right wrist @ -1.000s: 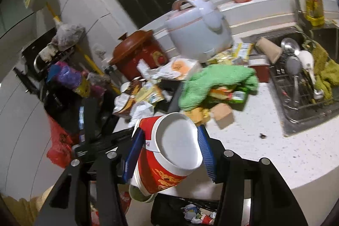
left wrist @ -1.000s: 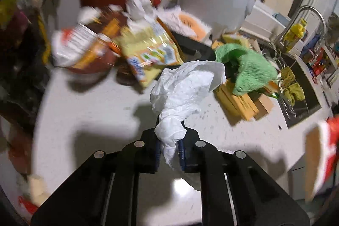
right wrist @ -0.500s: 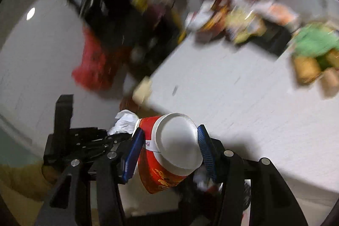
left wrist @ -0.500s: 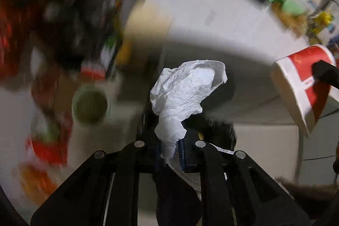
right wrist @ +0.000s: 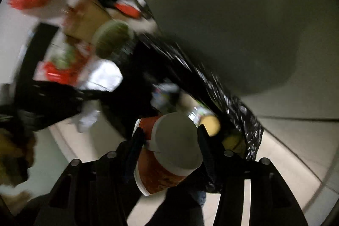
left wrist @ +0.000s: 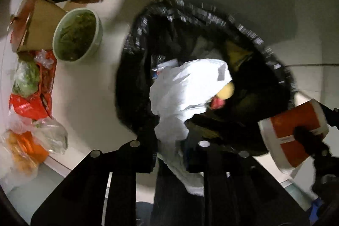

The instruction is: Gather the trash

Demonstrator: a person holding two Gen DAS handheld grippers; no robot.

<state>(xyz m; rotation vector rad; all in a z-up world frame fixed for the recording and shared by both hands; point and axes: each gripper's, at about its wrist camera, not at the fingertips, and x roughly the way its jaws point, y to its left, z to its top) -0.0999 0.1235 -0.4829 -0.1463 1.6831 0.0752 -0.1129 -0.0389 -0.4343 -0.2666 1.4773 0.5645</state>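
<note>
My left gripper [left wrist: 171,154] points straight down over a trash bin lined with a black bag [left wrist: 264,43]. A crumpled white tissue [left wrist: 186,88] hangs between its fingers above the bin's mouth; the jaws are opening and the pads look slack on it. My right gripper [right wrist: 169,141] is shut on a red and white paper cup [right wrist: 169,151], tilted with its white base towards the camera, at the near edge of the bin [right wrist: 233,103]. In the left wrist view that cup [left wrist: 292,137] shows at the right, beside the bin's rim. Trash lies inside the bin.
On the pale floor left of the bin stand a green bowl of greens [left wrist: 77,35] and a cardboard box [left wrist: 42,22]. Red bags with vegetables [left wrist: 29,99] and a clear bag of orange items [left wrist: 25,145] lie further left. A cabinet front rises behind the bin.
Both grippers have dropped from the cluttered counter to just above the bin on the floor, carrying tissue and cup. The left jaws have widened slightly.
</note>
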